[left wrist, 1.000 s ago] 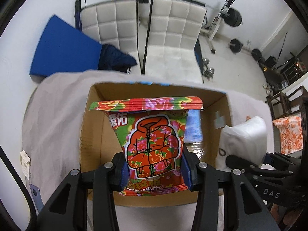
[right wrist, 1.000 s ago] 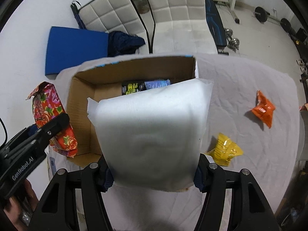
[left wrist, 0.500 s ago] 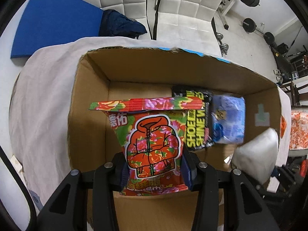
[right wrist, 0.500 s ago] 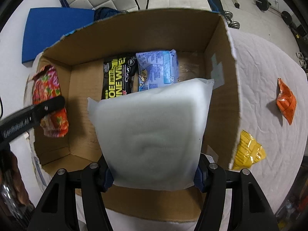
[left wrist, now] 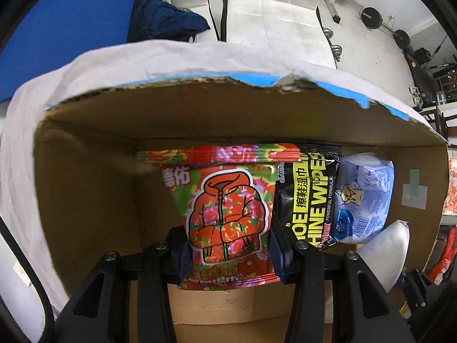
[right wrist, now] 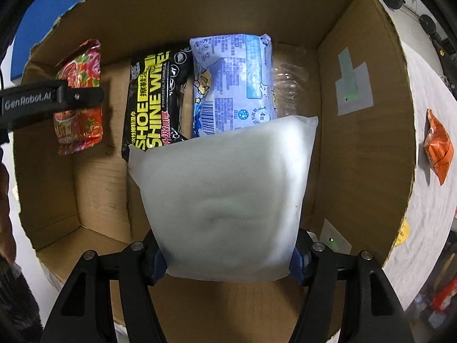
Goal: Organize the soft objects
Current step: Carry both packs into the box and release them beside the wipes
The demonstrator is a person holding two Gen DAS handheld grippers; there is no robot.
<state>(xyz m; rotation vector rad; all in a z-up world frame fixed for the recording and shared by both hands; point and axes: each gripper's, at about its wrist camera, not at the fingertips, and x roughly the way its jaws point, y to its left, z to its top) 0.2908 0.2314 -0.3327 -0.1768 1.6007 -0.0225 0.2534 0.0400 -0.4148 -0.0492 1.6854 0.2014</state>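
Observation:
My left gripper [left wrist: 230,253] is shut on a red floral snack packet [left wrist: 225,211] and holds it inside the cardboard box [left wrist: 85,171], near the left end; the packet also shows in the right wrist view [right wrist: 81,97]. My right gripper [right wrist: 228,257] is shut on a white soft pack [right wrist: 225,197], held low inside the box [right wrist: 368,143] toward its right side. A black shoe-wipes pack [right wrist: 155,97] and a blue wet-wipes pack [right wrist: 232,83] lie on the box floor between them.
The box stands on a table with a white cloth [right wrist: 428,200]. An orange packet [right wrist: 438,147] and a yellow packet [right wrist: 401,233] lie on the cloth right of the box. White chairs [left wrist: 257,8], a blue mat [left wrist: 57,34] and weights stand beyond the table.
Both grippers have moved forward and down into the box with their packs. The floral packet now sits beside the black wipes pack, and the white pack is over the blue pack's near end.

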